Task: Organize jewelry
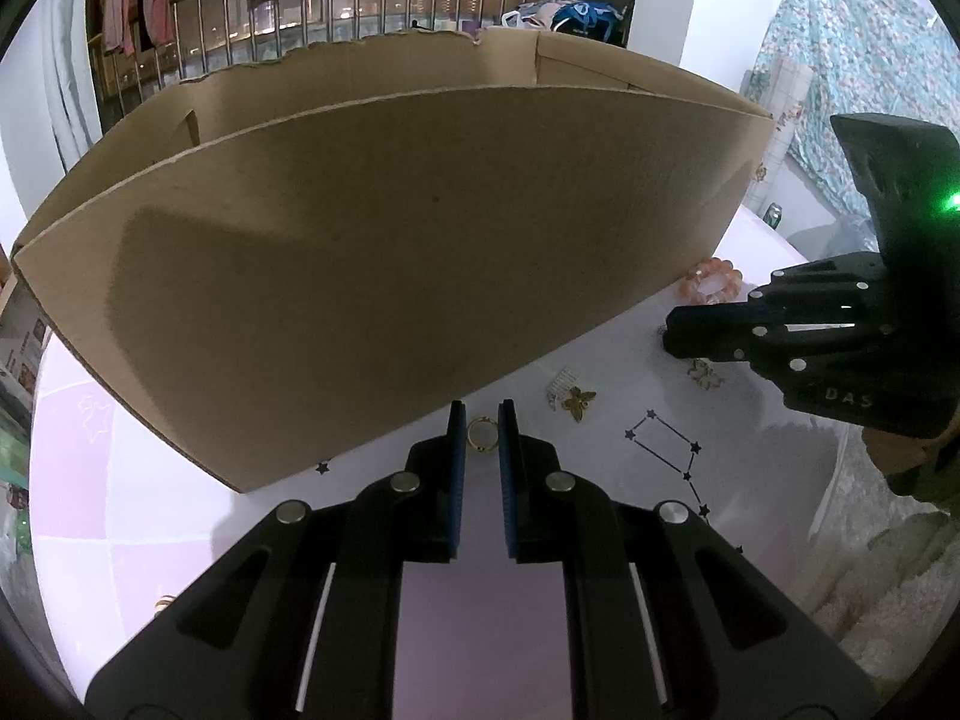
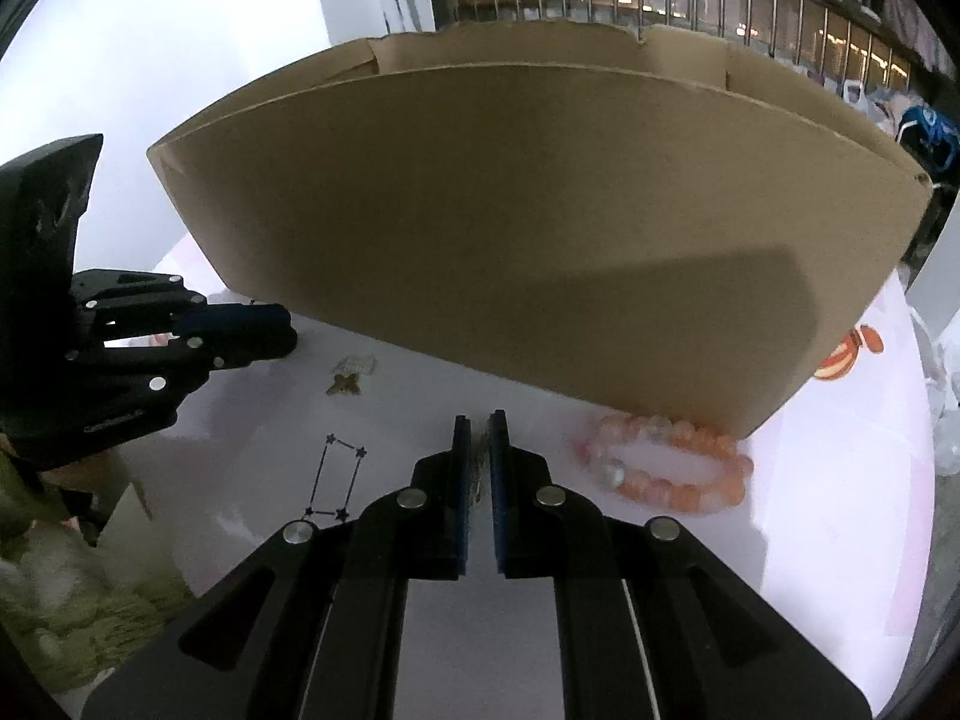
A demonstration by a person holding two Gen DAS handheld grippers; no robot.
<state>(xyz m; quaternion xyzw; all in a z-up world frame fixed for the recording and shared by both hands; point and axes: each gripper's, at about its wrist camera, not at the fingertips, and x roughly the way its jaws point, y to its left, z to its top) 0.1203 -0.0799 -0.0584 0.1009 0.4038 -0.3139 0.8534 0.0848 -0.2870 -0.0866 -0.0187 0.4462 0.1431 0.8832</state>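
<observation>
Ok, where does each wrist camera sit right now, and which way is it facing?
Left wrist: low over the table, facing the cardboard box; left gripper fingers flank a gold ring, the right gripper at right.
Right wrist: low, facing the same box; right gripper nearly closed on a small metallic piece, beaded bracelet to its right, the left gripper at left.
Shared: box, butterfly charm, bracelet.
</observation>
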